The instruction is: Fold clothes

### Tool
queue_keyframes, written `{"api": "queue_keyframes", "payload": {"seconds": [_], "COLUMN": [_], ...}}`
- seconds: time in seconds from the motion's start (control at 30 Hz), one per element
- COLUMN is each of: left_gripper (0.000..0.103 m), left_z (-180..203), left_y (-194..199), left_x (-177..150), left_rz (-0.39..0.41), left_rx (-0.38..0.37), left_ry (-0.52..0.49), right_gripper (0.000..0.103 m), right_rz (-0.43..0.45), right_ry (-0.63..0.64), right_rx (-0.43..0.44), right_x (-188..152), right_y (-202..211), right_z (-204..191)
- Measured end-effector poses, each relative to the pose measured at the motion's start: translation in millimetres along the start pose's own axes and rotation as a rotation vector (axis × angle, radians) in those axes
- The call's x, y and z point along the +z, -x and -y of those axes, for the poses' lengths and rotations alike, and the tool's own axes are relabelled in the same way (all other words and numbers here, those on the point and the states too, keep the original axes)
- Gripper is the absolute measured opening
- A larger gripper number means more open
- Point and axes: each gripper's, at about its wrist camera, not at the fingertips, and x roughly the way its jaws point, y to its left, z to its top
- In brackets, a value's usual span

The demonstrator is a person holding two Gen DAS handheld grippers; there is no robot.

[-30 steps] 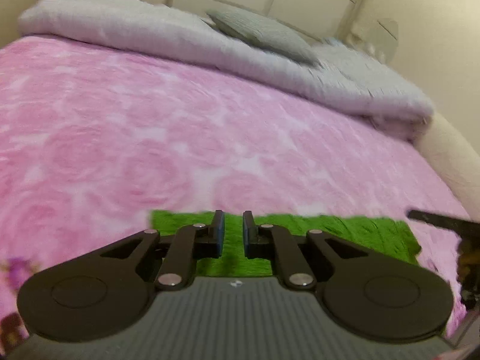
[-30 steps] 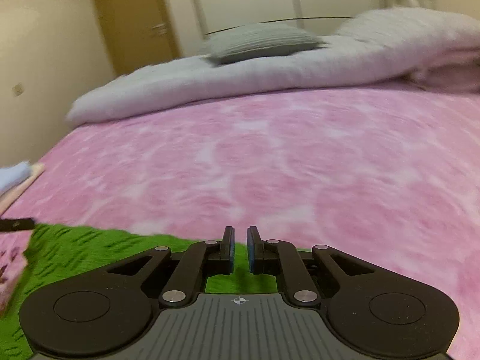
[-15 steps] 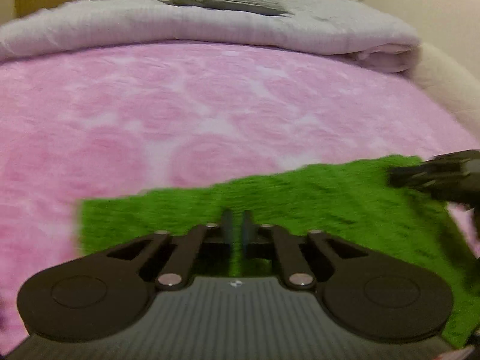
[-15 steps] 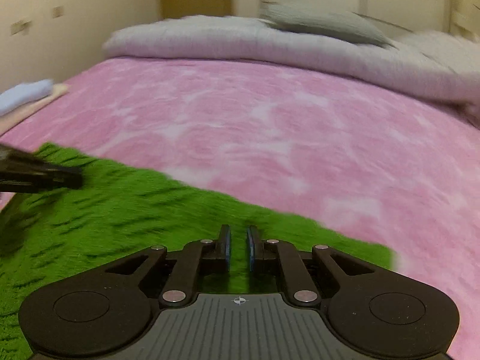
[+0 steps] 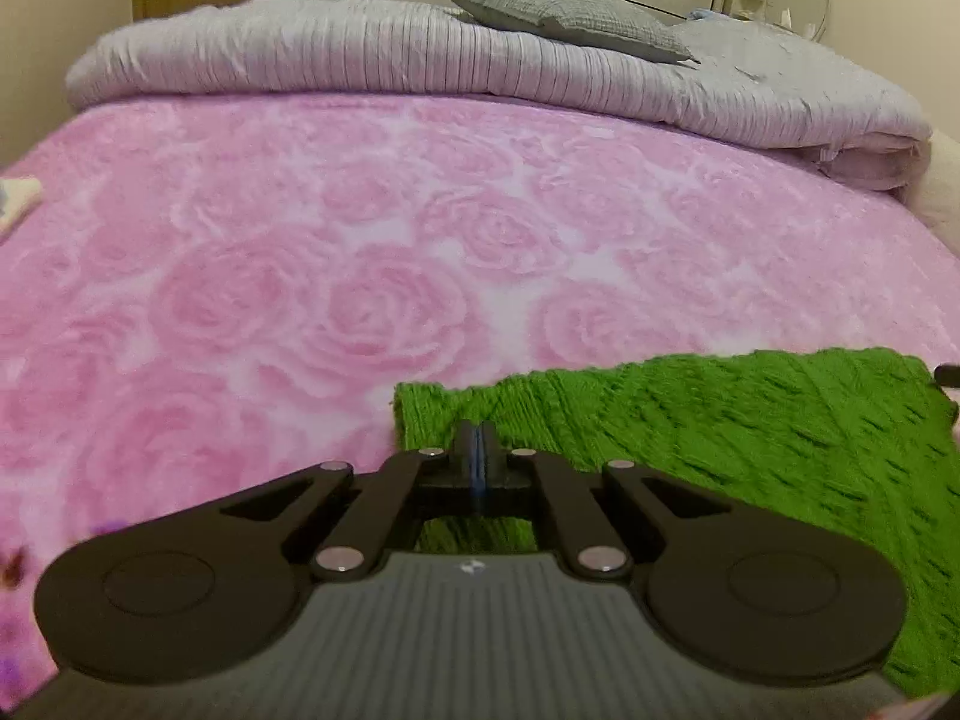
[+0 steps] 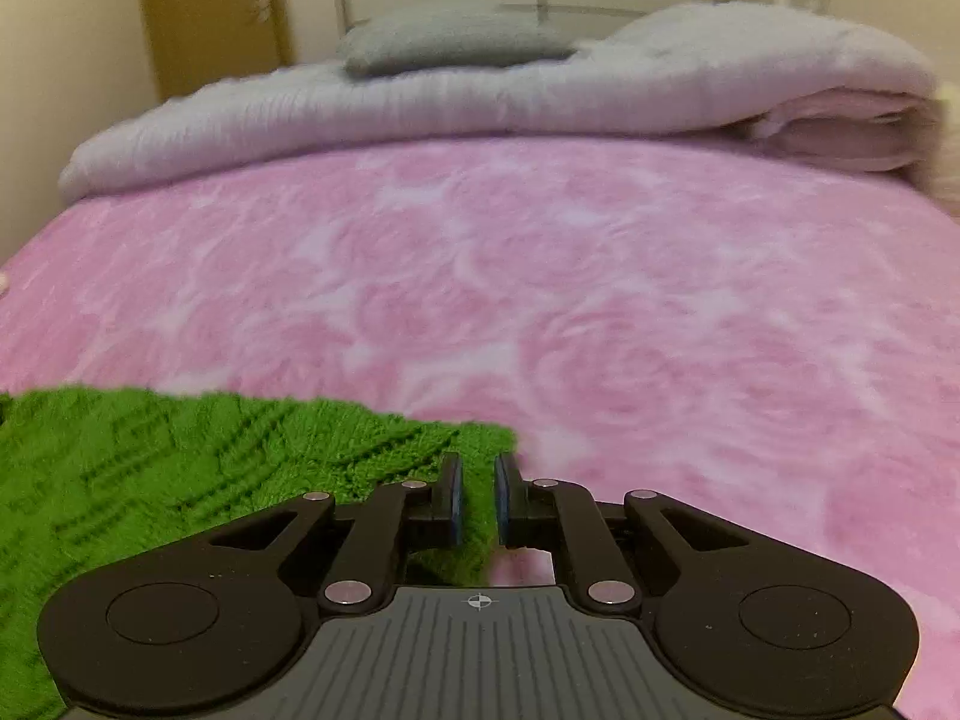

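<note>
My left gripper [image 5: 477, 450] has its fingers pressed tight together, right at the near left corner of the green knitted garment [image 5: 750, 438]; whether any cloth sits between the pads I cannot tell. My right gripper [image 6: 477, 489] stands with a narrow gap between its fingers, and green knit fills that gap at the garment's right corner [image 6: 180, 468]. The garment lies on the pink rose-patterned blanket [image 5: 372, 252], stretched between my two tools along the near edge of the bed. Far back, a folded grey quilt [image 5: 360, 60] runs across the bed with a grey pillow [image 5: 570, 12] resting on top of it.
</note>
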Motion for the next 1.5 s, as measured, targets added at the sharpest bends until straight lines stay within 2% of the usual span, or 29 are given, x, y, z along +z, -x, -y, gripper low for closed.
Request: {"api": "queue_keyframes", "payload": {"seconds": [0.17,0.27,0.33,0.43,0.5,0.63,0.7,0.77,0.97,1.13,1.5], "left_gripper": [0.004,0.005,0.005,0.005,0.008,0.008,0.01,0.017,0.018,0.019,0.025], "left_z": [25.2,39.6,47.3,50.8,51.8,60.9,68.3,75.3,107.7,123.4,124.9], "left_y": [64.6,94.8,105.9,103.9,107.2,121.1,132.4,144.3,169.1,182.5,197.9], "left_x": [-26.2,-52.9,-71.2,-98.7,-112.1,-105.2,-102.5,-102.4,-109.1,-112.9,-127.0], "left_rz": [0.031,0.012,-0.015,-0.097,-0.073,-0.108,-0.109,-0.099,-0.098,-0.106,-0.126], "left_rx": [-0.074,-0.135,-0.14,-0.092,-0.064,-0.021,-0.007,-0.005,-0.04,-0.026,0.04], "left_ry": [-0.001,0.037,0.055,0.072,0.072,0.07,0.066,0.068,0.026,0.006,-0.001], "right_gripper": [0.009,0.009,0.009,0.009,0.009,0.009,0.01,0.01,0.01,0.009,0.01], "right_rz": [0.025,0.004,-0.027,-0.121,-0.112,-0.124,-0.1,-0.073,-0.061,-0.029,-0.101], "right_ry": [-0.035,-0.017,-0.026,-0.023,0.006,0.008,-0.009,-0.032,-0.108,-0.101,-0.141], "right_rx": [0.13,0.15,0.148,0.096,0.081,0.05,0.026,0.017,0.045,0.088,0.074], "right_x": [-22.2,-47.1,-67.8,-102.0,-111.5,-105.5,-105.6,-106.3,-111.6,-116.6,-129.8], "right_y": [64.7,83.7,91.1,91.4,97.1,113.3,125.6,138.7,165.5,185.5,185.1], "right_z": [-24.0,-48.1,-58.4,-68.3,-71.8,-77.4,-78.9,-80.0,-79.8,-90.8,-105.7]}}
